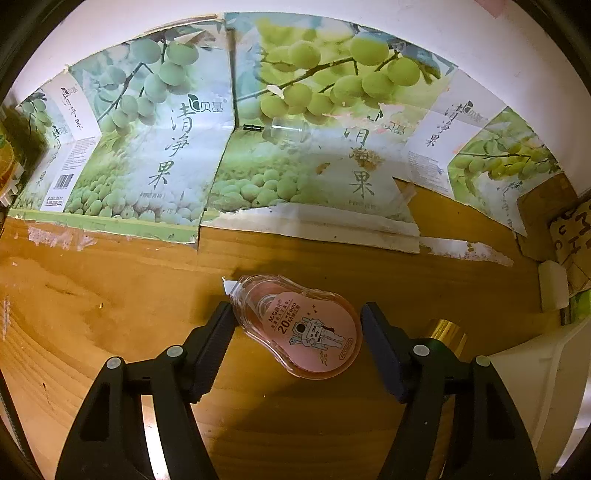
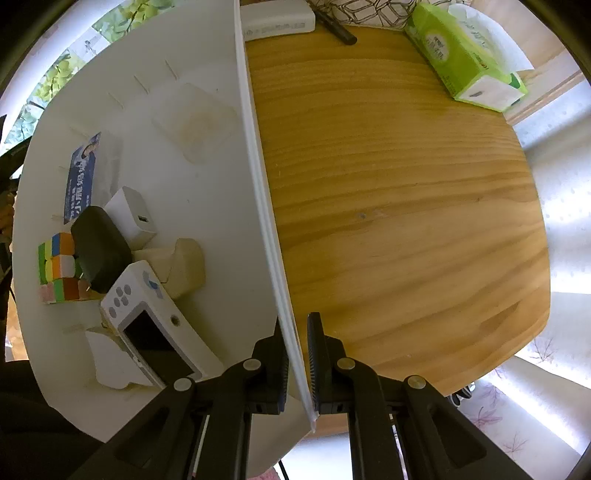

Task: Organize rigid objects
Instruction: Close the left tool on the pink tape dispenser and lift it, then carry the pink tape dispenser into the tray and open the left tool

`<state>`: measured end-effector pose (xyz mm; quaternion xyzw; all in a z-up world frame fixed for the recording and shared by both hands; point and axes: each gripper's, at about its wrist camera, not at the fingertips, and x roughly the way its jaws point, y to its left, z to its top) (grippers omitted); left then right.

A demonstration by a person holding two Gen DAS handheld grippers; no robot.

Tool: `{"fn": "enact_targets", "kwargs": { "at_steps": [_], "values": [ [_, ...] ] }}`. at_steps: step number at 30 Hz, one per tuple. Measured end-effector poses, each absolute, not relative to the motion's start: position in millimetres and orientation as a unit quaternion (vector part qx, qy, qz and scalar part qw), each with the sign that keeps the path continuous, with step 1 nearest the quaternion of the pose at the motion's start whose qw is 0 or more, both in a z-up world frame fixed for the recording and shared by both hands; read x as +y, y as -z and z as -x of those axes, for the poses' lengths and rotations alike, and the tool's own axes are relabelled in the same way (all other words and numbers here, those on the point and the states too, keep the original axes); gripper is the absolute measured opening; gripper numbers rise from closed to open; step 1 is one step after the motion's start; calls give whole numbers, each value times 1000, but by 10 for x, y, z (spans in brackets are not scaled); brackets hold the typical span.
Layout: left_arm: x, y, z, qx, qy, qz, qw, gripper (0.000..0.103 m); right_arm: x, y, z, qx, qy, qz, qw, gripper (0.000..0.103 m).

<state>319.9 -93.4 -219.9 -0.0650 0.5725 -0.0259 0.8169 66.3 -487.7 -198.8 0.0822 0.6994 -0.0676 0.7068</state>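
Note:
A pink, clear-cased correction tape [image 1: 299, 328] lies flat on the wooden table [image 1: 110, 295]. My left gripper [image 1: 297, 314] points down over it, open. The tape sits between the fingers, the left pad at its edge and the right pad a sliver away. My right gripper [image 2: 297, 332] is shut on the upright wall of a white bin [image 2: 258, 177]. In the bin lie a colour cube [image 2: 59, 266], a black block [image 2: 99, 251], a white charger [image 2: 131, 218], a white handheld device [image 2: 155, 325], a blue card pack [image 2: 81, 177] and a cream block [image 2: 181, 266].
Printed cardboard with green fruit [image 1: 295, 129] stands along the table's far side. A gold cylinder [image 1: 447, 332] and the white bin's corner [image 1: 535, 387] are right of the left gripper. A green tissue pack [image 2: 465, 55], a black pen [image 2: 340, 29] and a white box [image 2: 277, 18] lie beyond the bin.

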Motion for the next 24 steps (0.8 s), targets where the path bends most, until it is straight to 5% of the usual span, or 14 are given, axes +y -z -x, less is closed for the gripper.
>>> {"fn": "enact_targets", "kwargs": {
  "at_steps": [24],
  "values": [
    [-666, 1778, -2525, 503, 57, 77, 859, 72, -4852, 2019, -606, 698, 41, -59, 712, 9]
  ]
}}
